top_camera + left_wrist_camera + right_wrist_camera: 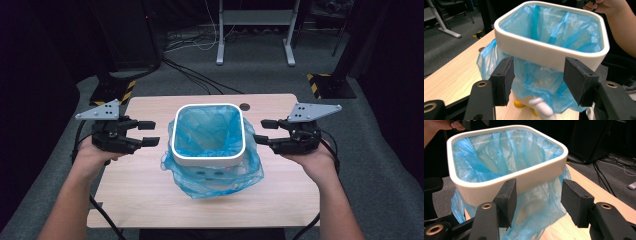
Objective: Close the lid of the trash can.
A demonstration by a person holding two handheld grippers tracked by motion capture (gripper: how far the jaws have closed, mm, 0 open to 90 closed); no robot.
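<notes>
Both our claws, left claw (148, 133) and right claw (263, 131), sit spread and empty beside the bin (208, 158), so the blue bag (220, 180) looks fitted, just its skirt left untucked.

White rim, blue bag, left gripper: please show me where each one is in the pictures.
white rim (208, 159), high view, its near side.
blue bag (220, 182), high view, the part hanging out below.
left gripper (148, 133), high view, between its fingertips.

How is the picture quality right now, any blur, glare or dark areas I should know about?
High view: table evenly lit, surroundings nearly black, slightly soft. Left gripper view: white bin rim sharp, near jaws a little soft, no glare. Right gripper view: blue bag clear, background dark, mild sheen on the plastic.
</notes>
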